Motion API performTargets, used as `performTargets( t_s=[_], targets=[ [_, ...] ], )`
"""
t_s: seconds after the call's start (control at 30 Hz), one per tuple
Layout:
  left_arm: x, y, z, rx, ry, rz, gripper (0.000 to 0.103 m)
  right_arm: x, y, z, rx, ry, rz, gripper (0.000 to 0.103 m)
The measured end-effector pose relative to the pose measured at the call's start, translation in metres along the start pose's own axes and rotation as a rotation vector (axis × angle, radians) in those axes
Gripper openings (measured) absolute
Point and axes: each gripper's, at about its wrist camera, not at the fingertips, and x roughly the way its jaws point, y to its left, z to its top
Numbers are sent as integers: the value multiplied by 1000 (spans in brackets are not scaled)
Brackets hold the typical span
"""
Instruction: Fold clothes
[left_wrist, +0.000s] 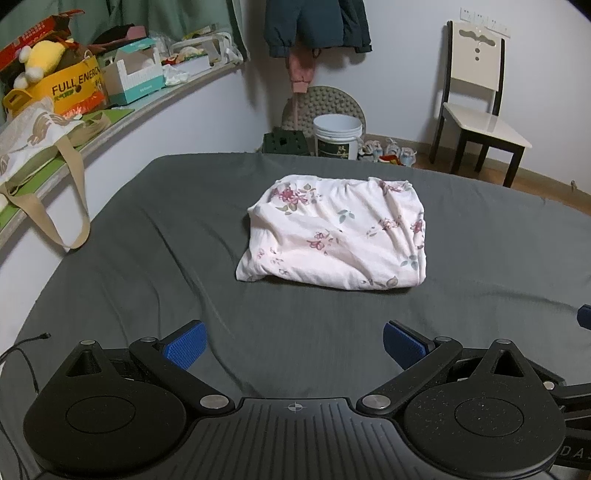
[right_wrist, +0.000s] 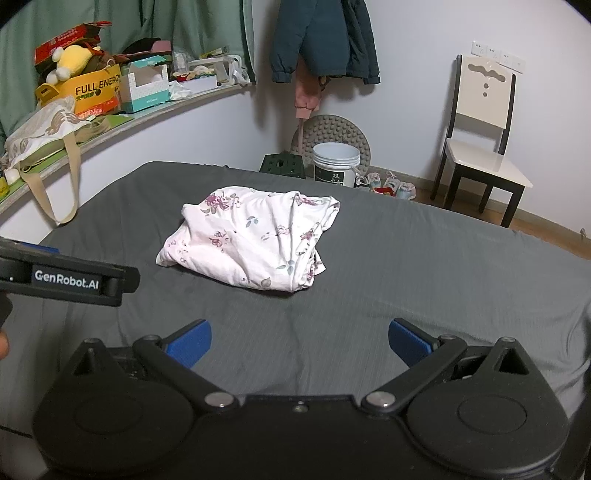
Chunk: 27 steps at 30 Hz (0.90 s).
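Note:
A white garment with a pink floral print (left_wrist: 336, 232) lies folded into a compact bundle on the dark grey bed sheet (left_wrist: 155, 280). From the right wrist view the same garment (right_wrist: 251, 240) sits ahead and slightly left, its layered edges showing on the right side. My left gripper (left_wrist: 294, 345) hovers over the sheet well short of the garment, blue pads wide apart and holding nothing. My right gripper (right_wrist: 300, 341) is likewise open and empty, back from the garment. The left gripper's black body (right_wrist: 66, 277) shows at the left edge of the right wrist view.
A cluttered shelf (left_wrist: 122, 114) runs along the left wall, with a tote bag (left_wrist: 44, 162) hanging over its edge. Beyond the bed stand a white bucket (left_wrist: 337, 134), a green stool (left_wrist: 282, 142), shoes and a chair (left_wrist: 480, 99). Jackets (right_wrist: 325, 40) hang on the wall. A black cable (left_wrist: 22, 354) lies at the left.

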Motion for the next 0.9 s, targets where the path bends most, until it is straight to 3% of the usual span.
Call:
performTargets(
  t_s=[0.9],
  targets=[
    [2,-1,-2,-1,-1,-5,102,3,-1,-3,8,7,11,103]
  ],
)
